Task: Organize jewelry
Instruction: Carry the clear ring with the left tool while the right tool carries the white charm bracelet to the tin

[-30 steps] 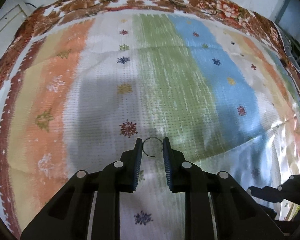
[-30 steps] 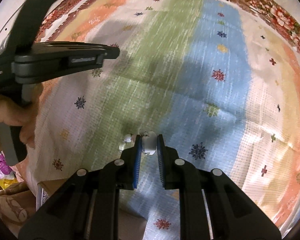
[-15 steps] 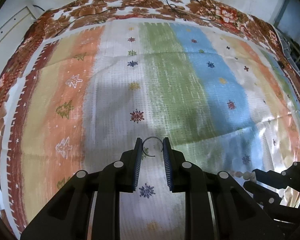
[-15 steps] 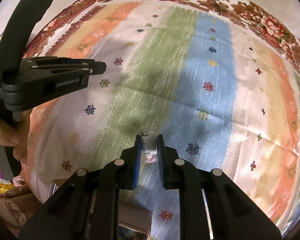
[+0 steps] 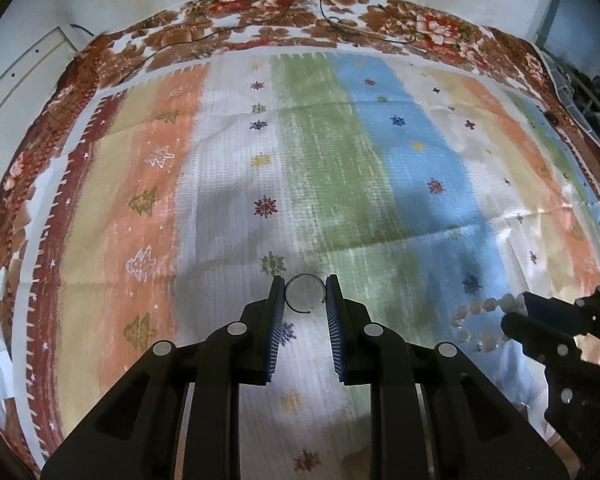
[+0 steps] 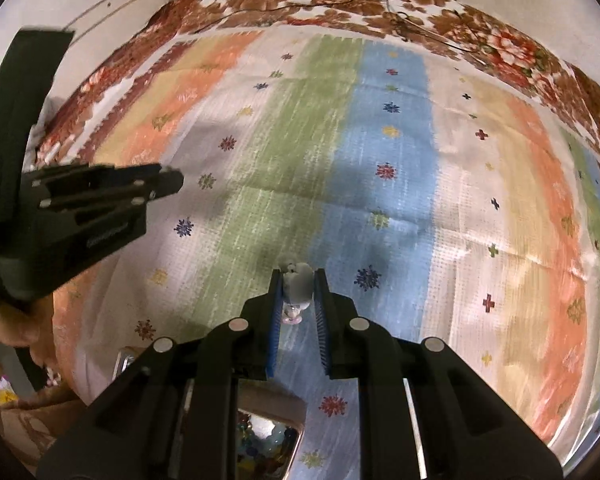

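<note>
A striped cloth in orange, white, green and blue, dotted with small star and tree motifs, covers the surface, and a brown floral border runs along its far edge below a pale wall. The left gripper is nearly closed and pinches a thin open wire ring between its blue pads, held above the cloth. The right gripper is closed on a string of pale beads; in the left wrist view the strand hangs from its tips in a loop (the beads look whitish and pinkish). Below the right gripper, a tray of mixed coloured beads lies at the near edge, partly hidden by the fingers. A hand grips the left tool's handle. Thin dark cables trail across the border.
</note>
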`<state>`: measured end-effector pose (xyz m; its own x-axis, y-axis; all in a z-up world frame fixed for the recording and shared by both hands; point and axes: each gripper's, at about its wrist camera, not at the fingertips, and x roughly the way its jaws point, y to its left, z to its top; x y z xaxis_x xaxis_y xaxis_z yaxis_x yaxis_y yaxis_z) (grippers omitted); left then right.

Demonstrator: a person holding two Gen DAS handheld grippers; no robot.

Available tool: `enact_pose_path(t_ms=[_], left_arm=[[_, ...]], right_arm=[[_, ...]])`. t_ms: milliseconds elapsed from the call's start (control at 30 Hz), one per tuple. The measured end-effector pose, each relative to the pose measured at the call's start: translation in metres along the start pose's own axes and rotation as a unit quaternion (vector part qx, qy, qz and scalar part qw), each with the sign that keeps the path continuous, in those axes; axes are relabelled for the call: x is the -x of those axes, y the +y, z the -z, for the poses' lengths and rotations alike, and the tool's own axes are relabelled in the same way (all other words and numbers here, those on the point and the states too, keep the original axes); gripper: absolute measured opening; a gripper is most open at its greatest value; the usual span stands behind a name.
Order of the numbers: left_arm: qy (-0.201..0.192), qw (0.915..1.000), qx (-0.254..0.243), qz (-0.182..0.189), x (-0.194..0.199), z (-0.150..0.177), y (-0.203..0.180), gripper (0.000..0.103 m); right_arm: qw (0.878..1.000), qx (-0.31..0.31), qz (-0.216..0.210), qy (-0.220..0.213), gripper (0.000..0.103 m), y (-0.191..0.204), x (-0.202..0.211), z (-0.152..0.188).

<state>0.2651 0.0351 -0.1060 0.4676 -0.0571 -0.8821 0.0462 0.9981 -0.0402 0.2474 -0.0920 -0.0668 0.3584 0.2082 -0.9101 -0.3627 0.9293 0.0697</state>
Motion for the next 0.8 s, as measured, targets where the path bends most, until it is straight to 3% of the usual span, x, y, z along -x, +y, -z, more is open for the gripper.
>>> enact_pose_path(t_ms=[467, 800], left_arm=[[-0.058, 0.9981, -0.019, -0.009, 0.047, 0.014, -0.022, 0.020], [-0.081, 0.9965, -0.019, 0.011, 0.073, 0.031, -0.033, 0.020]], right_arm=[[0.999, -0.002, -0.006, -0.042, 0.017, 0.000, 0.029, 0.013], [0.997, -0.010, -0.021, -0.068, 0.017, 0.000, 0.053, 0.025]])
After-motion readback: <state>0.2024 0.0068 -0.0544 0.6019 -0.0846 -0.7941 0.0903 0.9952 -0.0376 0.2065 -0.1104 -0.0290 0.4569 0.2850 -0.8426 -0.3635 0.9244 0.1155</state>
